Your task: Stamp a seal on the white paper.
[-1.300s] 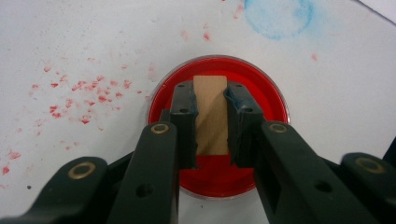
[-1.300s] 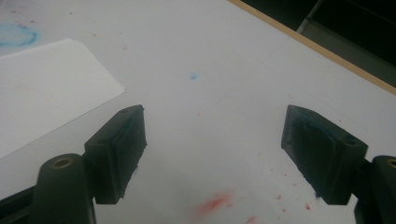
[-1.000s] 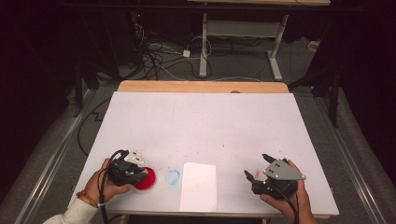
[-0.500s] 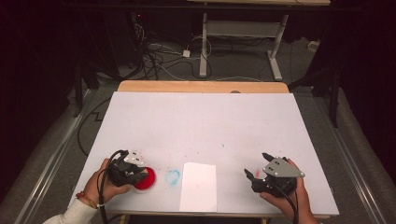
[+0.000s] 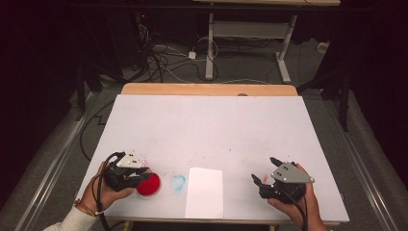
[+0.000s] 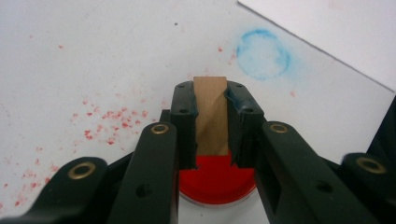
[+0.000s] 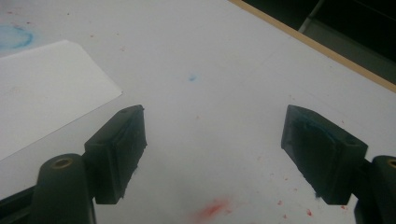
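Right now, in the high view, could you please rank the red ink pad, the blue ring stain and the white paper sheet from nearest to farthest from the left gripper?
1. Red ink pad: directly under the left gripper, which clamps a wooden stamp over it.
2. Blue ring stain: just to its right.
3. White paper sheet: farther right, at the table's near edge.

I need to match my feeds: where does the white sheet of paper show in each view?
High view: white sheet of paper at the near table edge, between both grippers.
Left gripper view: top right corner.
Right gripper view: upper left.
Shared landmark: blue ring stain beside the sheet.
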Demonstrator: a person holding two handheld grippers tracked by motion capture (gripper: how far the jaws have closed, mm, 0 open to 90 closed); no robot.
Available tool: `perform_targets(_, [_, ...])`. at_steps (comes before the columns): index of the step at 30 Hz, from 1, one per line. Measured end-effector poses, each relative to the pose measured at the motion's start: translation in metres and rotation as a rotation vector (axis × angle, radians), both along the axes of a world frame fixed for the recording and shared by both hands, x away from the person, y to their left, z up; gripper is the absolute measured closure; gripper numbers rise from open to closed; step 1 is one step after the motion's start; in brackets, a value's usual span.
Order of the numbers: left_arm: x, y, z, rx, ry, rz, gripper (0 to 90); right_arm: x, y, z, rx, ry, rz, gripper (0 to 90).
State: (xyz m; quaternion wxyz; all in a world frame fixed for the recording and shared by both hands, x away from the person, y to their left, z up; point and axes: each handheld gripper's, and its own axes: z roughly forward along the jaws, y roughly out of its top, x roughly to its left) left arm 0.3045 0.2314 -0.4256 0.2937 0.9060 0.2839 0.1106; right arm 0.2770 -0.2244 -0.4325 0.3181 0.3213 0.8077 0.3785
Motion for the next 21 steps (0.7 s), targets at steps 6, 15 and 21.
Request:
perform_targets(6, [0.003,-0.003,0.002,-0.034,-0.009,-0.003,73.8,-0.001,-0.002,-0.001,-0.006,0.003,-0.002,22.5])
perform_targets(15, [0.001,-0.016,0.015,-0.059,-0.029,-0.042,73.8,-0.003,0.0,0.001,-0.008,-0.01,0.002,22.5])
perform_targets(21, [0.003,-0.029,0.022,-0.067,-0.041,-0.068,73.8,-0.003,-0.001,0.001,-0.008,-0.011,0.004,22.5])
